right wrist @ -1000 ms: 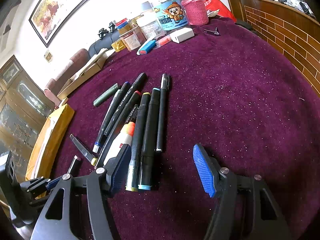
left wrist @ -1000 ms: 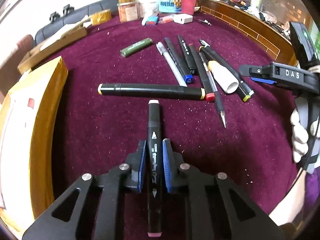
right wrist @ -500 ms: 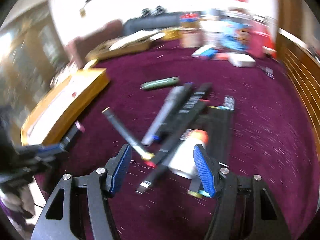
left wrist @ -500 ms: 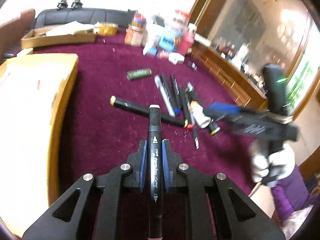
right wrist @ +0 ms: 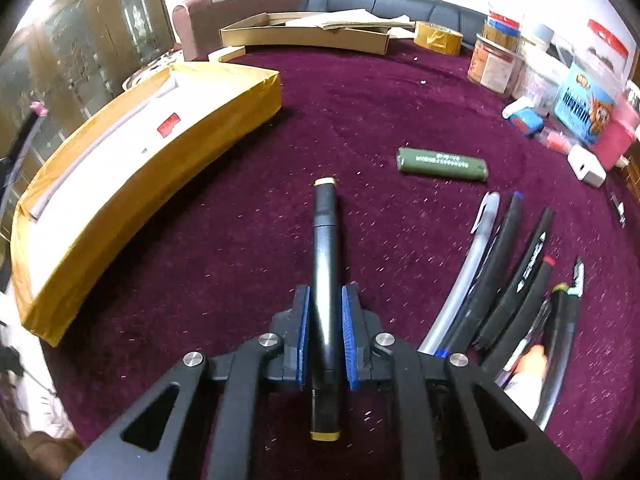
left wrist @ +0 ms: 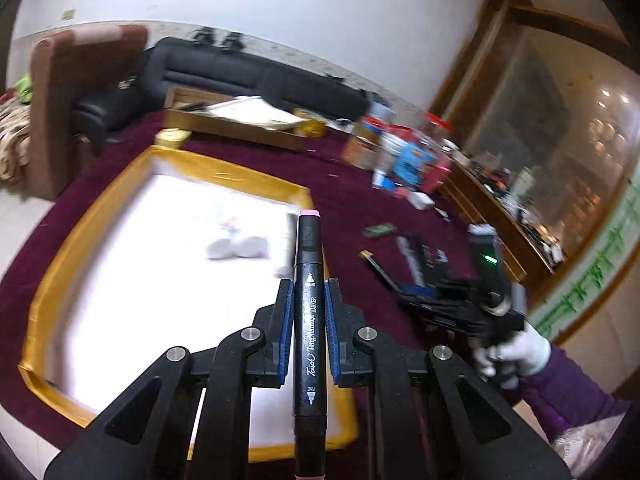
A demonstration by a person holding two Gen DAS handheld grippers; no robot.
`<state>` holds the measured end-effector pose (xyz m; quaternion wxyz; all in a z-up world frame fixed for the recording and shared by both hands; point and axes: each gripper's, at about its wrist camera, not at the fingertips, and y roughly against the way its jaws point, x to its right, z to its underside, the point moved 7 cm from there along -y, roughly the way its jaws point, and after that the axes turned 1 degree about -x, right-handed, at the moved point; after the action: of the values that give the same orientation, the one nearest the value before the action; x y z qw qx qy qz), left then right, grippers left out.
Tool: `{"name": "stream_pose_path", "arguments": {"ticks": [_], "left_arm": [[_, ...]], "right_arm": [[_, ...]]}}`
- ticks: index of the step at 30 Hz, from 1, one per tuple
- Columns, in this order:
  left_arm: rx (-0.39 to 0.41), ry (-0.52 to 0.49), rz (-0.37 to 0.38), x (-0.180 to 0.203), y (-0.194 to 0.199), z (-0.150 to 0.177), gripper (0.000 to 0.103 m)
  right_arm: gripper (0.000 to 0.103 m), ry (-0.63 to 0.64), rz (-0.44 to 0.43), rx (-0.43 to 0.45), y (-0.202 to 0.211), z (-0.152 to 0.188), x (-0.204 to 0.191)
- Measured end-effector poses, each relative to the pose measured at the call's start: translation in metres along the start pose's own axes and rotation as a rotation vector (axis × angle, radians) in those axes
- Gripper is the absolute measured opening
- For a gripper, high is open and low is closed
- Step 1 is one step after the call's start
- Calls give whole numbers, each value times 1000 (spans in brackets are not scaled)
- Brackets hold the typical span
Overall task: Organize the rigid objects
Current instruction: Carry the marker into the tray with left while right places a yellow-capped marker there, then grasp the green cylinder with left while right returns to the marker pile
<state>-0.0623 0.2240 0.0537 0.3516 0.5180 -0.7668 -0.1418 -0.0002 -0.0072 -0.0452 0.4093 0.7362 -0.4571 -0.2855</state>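
The left gripper [left wrist: 307, 334] is squeezed tight on a black marker with a pink cap [left wrist: 307, 320]. The marker pokes out past both ends of the blue pads [left wrist: 285, 332] and hangs over the big yellow box [left wrist: 224, 172]. The right gripper [right wrist: 326, 346] has just been closing, and its jaws now pinch a black marker with yellow ends [right wrist: 326, 256]. That marker sits low over the purple cloth [right wrist: 240, 240], and it is hard to tell if it is off the cloth yet.

What could go wrong? The markers are smooth and round, so one could slip or swing in the pads if a hand moves fast. The pink one could also land on the box rim and roll off if it is let go too soon. The right gripper is close to the pile of pens [right wrist: 512, 280], so a bump could send them rolling.

The yellow box is open and white inside. It has some white things [left wrist: 236, 246] in it, too blurry to name. A flat cardboard box [right wrist: 304, 36] at the back holds papers. A green tube [right wrist: 442, 164] lies alone on the cloth
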Motion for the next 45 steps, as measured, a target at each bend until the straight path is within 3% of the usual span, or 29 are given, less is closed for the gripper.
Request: {"name": "stream_pose_path", "arguments": {"ticks": [7, 14, 26, 30, 33, 36, 37, 39, 40, 45], "left_arm": [[-42, 57, -63, -45, -18, -14, 12], [-139, 93, -121, -77, -59, -31, 12], [-230, 169, -248, -127, -111, -50, 12], [-222, 229, -272, -141, -110, -52, 12], [-191, 264, -245, -144, -97, -55, 21], [-134, 279, -221, -144, -74, -59, 22], [-99, 292, -196, -143, -60, -59, 25], [-60, 309, -165, -142, -45, -60, 44], [-40, 315, -156, -142, -36, -60, 48], [9, 311, -140, -142, -11, -54, 51]], "right_arm": [[14, -155, -151, 67, 30, -8, -1], [14, -230, -353, 117, 57, -52, -36], [14, -281, -551, 20, -1, -112, -139], [14, -320, -578, -14, -25, -128, -160], [14, -326, -569, -32, -39, -138, -173], [14, -321, -538, -44, -49, -144, -181], [14, -318, -529, -45, -50, -143, -182], [14, -312, -505, -48, -53, -145, -185], [14, -315, -485, -47, -55, -146, -185], [22, -331, -443, -42, -58, -147, -181]]}}
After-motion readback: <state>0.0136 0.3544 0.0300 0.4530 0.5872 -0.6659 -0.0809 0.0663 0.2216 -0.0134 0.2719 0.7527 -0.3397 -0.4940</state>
